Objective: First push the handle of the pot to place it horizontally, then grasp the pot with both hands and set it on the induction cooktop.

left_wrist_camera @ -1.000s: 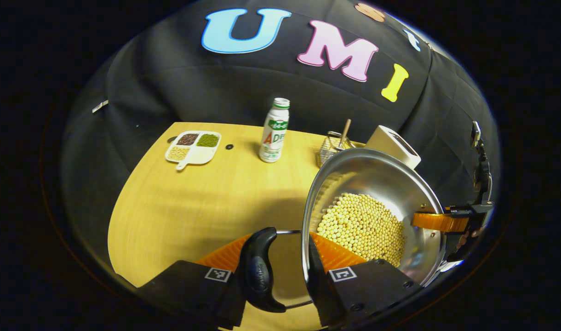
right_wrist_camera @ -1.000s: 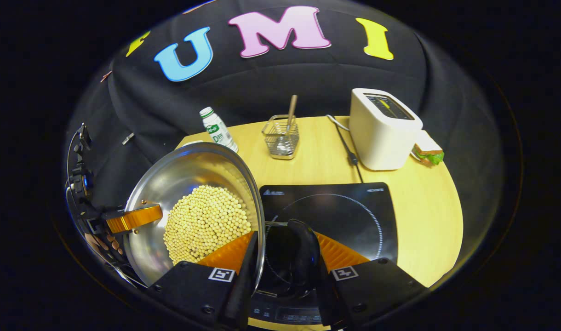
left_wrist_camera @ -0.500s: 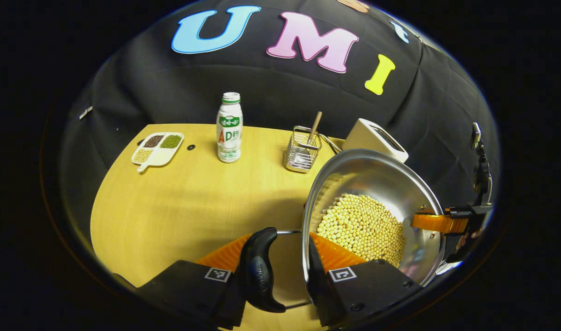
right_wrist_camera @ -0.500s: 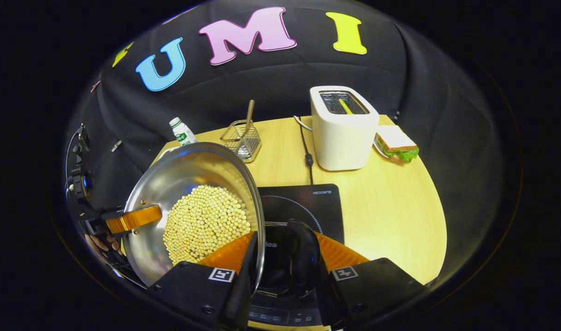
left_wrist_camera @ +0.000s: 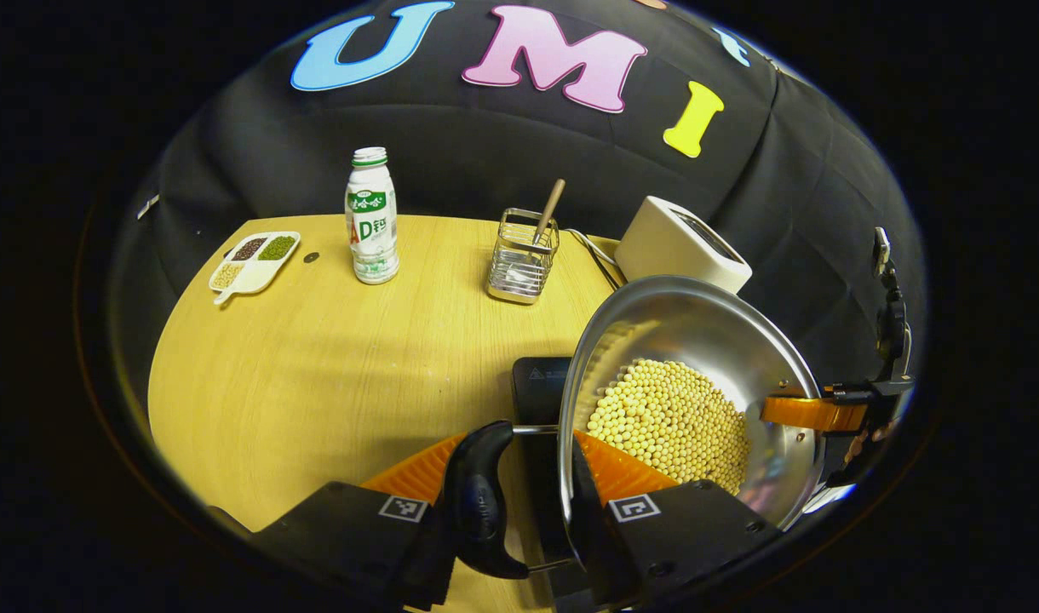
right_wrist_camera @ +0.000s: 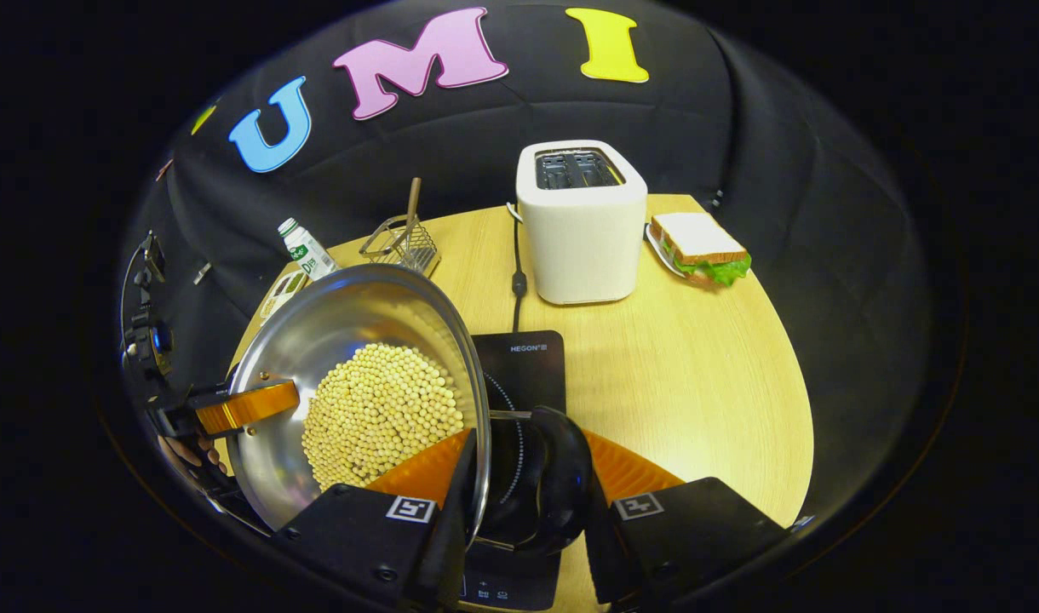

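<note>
A steel pot (left_wrist_camera: 698, 340) holding yellow beans (left_wrist_camera: 668, 421) hangs in the air between my two grippers. My left gripper (left_wrist_camera: 519, 477) is shut on the pot's black side handle (left_wrist_camera: 481, 502), one finger outside the handle and the other inside the rim. My right gripper (right_wrist_camera: 524, 477) is shut the same way on the opposite black handle (right_wrist_camera: 553, 485). The black induction cooktop (right_wrist_camera: 524, 366) lies on the wooden table just under the pot's right side, and its corner (left_wrist_camera: 541, 383) peeks out beside the rim. Across the pot, a finger (right_wrist_camera: 247, 406) of the left gripper reaches over the rim.
A white toaster (right_wrist_camera: 581, 226) with its cord (right_wrist_camera: 516, 272) stands behind the cooktop, a sandwich (right_wrist_camera: 700, 249) to its right. A wire basket with a wooden stick (left_wrist_camera: 520, 264), a milk bottle (left_wrist_camera: 372, 228) and a sectioned grain dish (left_wrist_camera: 254, 262) sit along the table's far left.
Both grippers have carried the pot to the right across the table. The cooktop's corner now shows under the pot in the left gripper view. Both grips are unchanged.
</note>
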